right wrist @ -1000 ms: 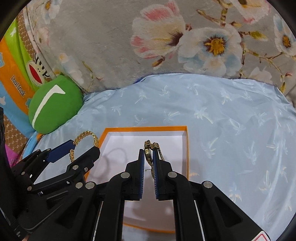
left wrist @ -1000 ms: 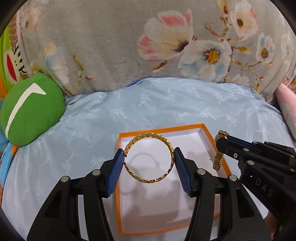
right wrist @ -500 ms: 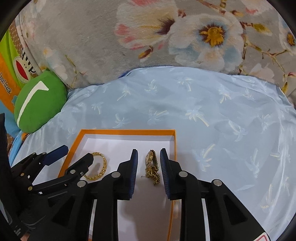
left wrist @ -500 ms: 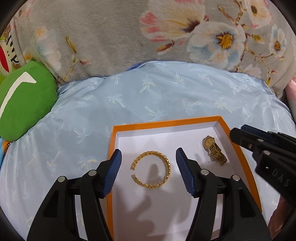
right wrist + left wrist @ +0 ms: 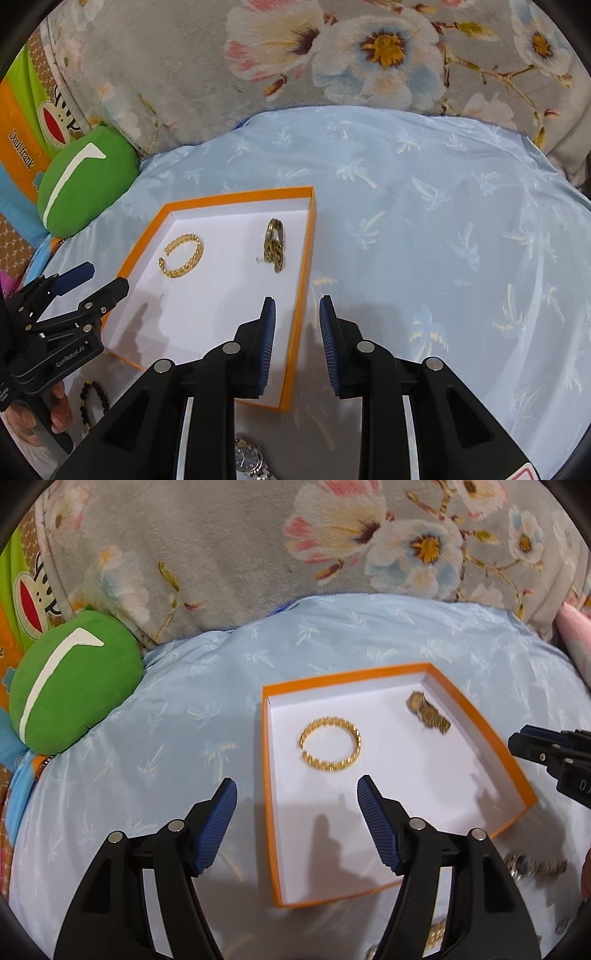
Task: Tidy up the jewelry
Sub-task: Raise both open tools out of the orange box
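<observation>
An orange-rimmed white box [image 5: 476, 716] [image 5: 291, 354] lies on the light blue bedspread. Inside it lie a gold chain bangle [image 5: 330, 743] [image 5: 181, 255] and a gold watch [image 5: 428, 712] [image 5: 274, 245]. My left gripper [image 5: 295, 808] is open and empty, held over the box's near left edge. My right gripper [image 5: 294, 325] is open and empty above the box's right wall; it also shows at the right in the left wrist view [image 5: 546, 751]. The left gripper shows at the left in the right wrist view [image 5: 92, 282].
A silver watch [image 5: 251, 459] [image 5: 535, 866] and a dark bead bracelet [image 5: 92, 402] lie on the bedspread in front of the box. More gold jewelry [image 5: 434, 936] lies near the bottom edge. A green plush [image 5: 70, 681] and a floral blanket [image 5: 332, 546] stand behind.
Both grippers opened and let go: the bangle and the gold watch dropped into the box. Both grippers then pulled back and up, away from the box.
</observation>
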`<state>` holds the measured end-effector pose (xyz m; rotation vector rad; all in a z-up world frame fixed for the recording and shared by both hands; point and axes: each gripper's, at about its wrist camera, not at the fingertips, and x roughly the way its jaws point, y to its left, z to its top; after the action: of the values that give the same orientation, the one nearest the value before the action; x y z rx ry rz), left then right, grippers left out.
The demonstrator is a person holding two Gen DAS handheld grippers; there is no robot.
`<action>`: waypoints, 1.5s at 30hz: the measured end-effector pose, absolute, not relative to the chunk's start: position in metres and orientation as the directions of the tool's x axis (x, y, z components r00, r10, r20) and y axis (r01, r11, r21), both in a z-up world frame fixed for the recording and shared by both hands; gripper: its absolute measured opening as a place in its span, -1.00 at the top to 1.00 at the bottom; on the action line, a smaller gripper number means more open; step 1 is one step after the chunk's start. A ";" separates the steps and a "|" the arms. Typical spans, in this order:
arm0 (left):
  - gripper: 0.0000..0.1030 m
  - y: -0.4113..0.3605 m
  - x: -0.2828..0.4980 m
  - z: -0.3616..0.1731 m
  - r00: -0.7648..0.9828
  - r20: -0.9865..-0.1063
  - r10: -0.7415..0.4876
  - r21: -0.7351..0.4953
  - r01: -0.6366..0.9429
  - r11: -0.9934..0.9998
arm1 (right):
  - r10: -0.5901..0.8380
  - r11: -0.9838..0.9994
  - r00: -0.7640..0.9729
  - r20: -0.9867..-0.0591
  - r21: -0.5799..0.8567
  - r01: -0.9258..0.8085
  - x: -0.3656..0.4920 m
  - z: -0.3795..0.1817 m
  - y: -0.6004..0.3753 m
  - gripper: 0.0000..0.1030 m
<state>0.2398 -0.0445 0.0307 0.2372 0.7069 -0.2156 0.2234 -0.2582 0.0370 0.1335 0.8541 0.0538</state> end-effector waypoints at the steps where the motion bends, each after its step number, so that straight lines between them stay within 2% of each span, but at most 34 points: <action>1: -0.27 -0.044 0.238 0.029 0.737 -0.667 -0.111 0.146 0.275 0.950 | 0.103 0.990 0.648 -0.755 0.139 0.006 0.222 0.033 -0.257 0.52; 11: -0.27 -0.026 0.232 0.010 0.681 -0.725 -0.104 0.113 0.266 0.957 | 0.116 0.986 0.613 -0.782 0.163 0.022 0.202 0.021 -0.251 0.53; 18: -0.27 -0.014 0.223 0.008 0.660 -0.739 -0.137 0.061 0.267 0.962 | 0.122 0.985 0.612 -0.781 0.170 0.021 0.183 0.021 -0.246 0.53; 23: -0.27 -0.015 0.217 0.008 0.669 -0.731 -0.131 0.075 0.270 0.960 | 0.126 0.984 0.612 -0.781 0.177 0.023 0.177 0.023 -0.246 0.53; 29: -0.27 -0.004 0.209 0.027 0.691 -0.706 -0.159 0.024 0.247 0.969 | 0.085 0.988 0.689 -0.720 0.151 0.036 0.151 0.055 -0.255 0.53; 34: -0.46 0.008 0.178 0.044 0.720 -0.673 -0.172 0.014 0.244 0.970 | 0.080 0.989 0.688 -0.721 0.146 0.039 0.117 0.061 -0.269 0.53; 40: -0.47 0.010 0.137 0.038 0.709 -0.682 -0.180 0.015 0.259 0.966 | 0.058 0.990 0.676 -0.735 0.129 0.055 0.071 0.048 -0.273 0.53; 45: -0.51 0.011 0.105 0.021 0.691 -0.701 -0.173 0.019 0.260 0.965 | 0.075 0.988 0.664 -0.744 0.146 0.052 0.041 0.035 -0.272 0.42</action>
<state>0.1051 0.0113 0.0210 0.1201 0.7706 -0.2426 0.0413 -0.2716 0.0347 0.1596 0.8455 0.0132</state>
